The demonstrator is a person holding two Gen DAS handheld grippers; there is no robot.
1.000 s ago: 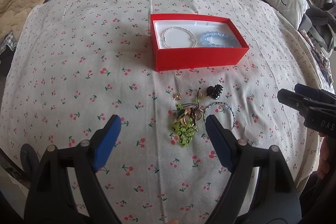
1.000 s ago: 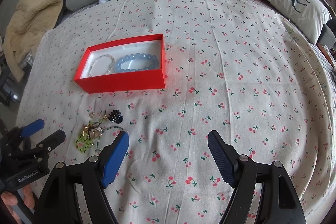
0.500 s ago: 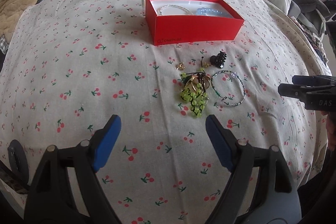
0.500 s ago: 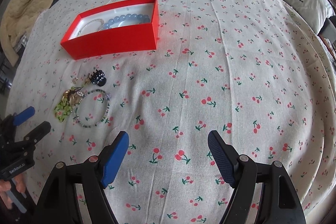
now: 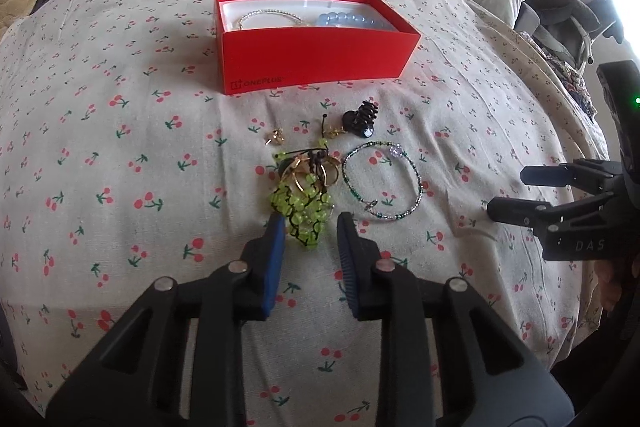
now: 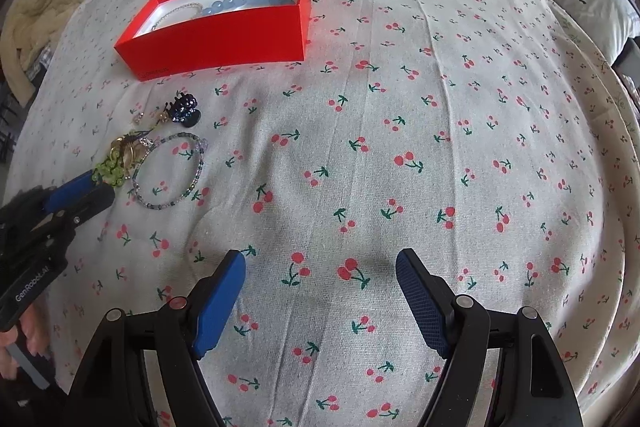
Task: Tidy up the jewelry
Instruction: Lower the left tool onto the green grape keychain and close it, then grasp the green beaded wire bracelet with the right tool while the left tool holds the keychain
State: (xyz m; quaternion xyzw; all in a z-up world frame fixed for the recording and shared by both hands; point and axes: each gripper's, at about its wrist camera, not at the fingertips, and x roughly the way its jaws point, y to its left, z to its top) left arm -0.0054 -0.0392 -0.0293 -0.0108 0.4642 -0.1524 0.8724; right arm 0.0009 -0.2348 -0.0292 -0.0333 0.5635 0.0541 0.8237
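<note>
**Left gripper closing in on the green bead cluster**

The step in hand looked like picking the next loose piece off the bed [image 5: 100,131] for the red box [image 5: 316,55], which already held a thin chain and a blue bead bracelet [image 6: 244,2]. The left gripper [image 5: 310,227] sat low over the cherry-print cover, its fingers [image 5: 276,239] narrowed to a small gap with the near end of the green bead cluster [image 5: 302,207] lying between the tips. Whether the pads touched the beads could not be told; nothing was lifted.

The cluster was tangled with gold rings, just beside a green beaded bracelet [image 5: 382,181], with a dark hair claw [image 5: 362,119] nearer the box. The next move probably called for closing fully on the beads alone, without snagging the rings.

The right gripper [image 6: 320,291] hung over bare cover, fingers wide apart, holding nothing.
</note>
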